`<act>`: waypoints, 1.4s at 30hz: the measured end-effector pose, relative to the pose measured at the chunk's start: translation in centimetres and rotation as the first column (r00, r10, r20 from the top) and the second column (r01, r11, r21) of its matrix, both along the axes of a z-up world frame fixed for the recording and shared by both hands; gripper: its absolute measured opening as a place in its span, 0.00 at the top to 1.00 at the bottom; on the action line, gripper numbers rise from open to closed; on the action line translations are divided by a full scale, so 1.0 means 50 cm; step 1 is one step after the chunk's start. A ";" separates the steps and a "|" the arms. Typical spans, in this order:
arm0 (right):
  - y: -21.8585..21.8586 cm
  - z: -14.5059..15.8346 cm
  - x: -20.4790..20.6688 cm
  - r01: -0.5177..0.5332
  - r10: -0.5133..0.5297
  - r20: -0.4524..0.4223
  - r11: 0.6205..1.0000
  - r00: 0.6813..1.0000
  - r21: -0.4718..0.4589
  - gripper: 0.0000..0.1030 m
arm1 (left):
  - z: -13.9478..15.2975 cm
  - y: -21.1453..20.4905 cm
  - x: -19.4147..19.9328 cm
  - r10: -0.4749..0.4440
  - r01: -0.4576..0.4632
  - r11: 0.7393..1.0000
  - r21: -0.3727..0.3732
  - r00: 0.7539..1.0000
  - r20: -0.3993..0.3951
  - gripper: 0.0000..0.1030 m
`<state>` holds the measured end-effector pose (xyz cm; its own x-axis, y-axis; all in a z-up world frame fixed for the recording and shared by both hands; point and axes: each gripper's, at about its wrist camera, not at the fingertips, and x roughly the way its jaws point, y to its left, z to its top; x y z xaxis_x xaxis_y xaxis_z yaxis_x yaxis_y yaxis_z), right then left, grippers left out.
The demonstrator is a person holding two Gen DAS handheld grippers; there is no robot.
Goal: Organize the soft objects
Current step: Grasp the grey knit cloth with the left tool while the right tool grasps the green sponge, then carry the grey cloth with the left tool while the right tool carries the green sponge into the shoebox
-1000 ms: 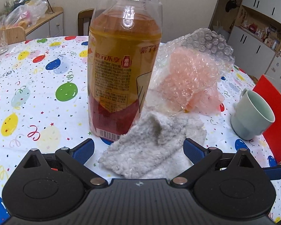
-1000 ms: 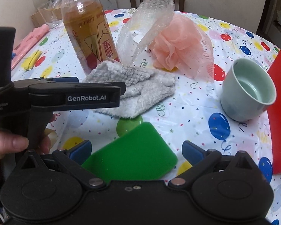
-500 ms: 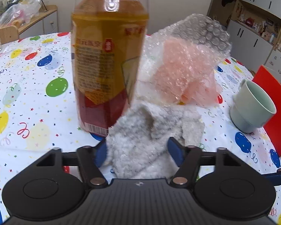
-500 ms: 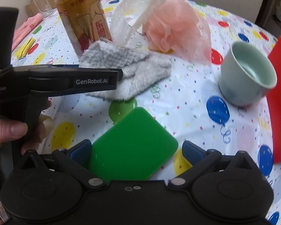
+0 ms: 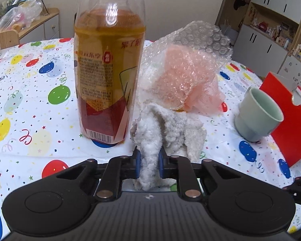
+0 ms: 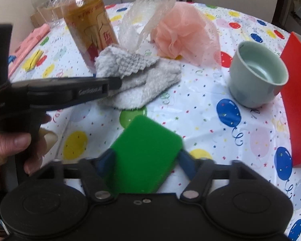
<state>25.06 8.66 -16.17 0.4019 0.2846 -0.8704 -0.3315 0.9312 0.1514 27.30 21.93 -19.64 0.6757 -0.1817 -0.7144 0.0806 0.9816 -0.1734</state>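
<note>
My left gripper (image 5: 149,165) is shut on a fold of the grey fluffy cloth (image 5: 166,128), which lies on the balloon-print tablecloth beside the bottle. The cloth also shows in the right wrist view (image 6: 138,80), with the left gripper (image 6: 114,84) pinching its near edge. A pink mesh puff (image 6: 182,36) and a sheet of bubble wrap (image 6: 148,18) lie behind the cloth. My right gripper (image 6: 145,158) has its blue fingers against both sides of a green sponge (image 6: 144,158) on the table.
A tall bottle of amber drink (image 5: 108,76) stands just left of the cloth. A pale green cup (image 6: 256,74) and a red box (image 6: 297,100) are at the right. Pink and yellow items (image 6: 32,46) lie at the far left.
My left gripper closed from wide open onto the grey cloth and bunched it up. My right gripper's fingers closed in on the green sponge.
</note>
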 end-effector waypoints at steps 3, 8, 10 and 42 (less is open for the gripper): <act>-0.012 0.003 0.001 0.004 -0.004 -0.002 1.000 1.000 0.016 0.55 | 0.010 -0.002 -0.007 -0.012 0.012 1.000 -0.010 1.000 0.010 0.86; -0.023 0.009 -0.004 -0.004 0.004 0.001 0.999 1.000 0.038 0.58 | 0.035 -0.006 -0.027 -0.017 0.019 0.999 -0.031 0.999 0.037 0.86; -0.023 0.010 -0.001 -0.003 0.005 -0.038 0.998 0.999 0.061 0.49 | 0.042 -0.005 -0.035 -0.011 0.012 0.999 -0.034 0.999 0.041 0.86; 0.049 -0.004 -0.009 0.066 -0.070 -0.087 0.997 0.994 -0.051 0.23 | 0.049 0.024 -0.068 -0.019 0.020 0.997 -0.070 0.999 0.027 0.86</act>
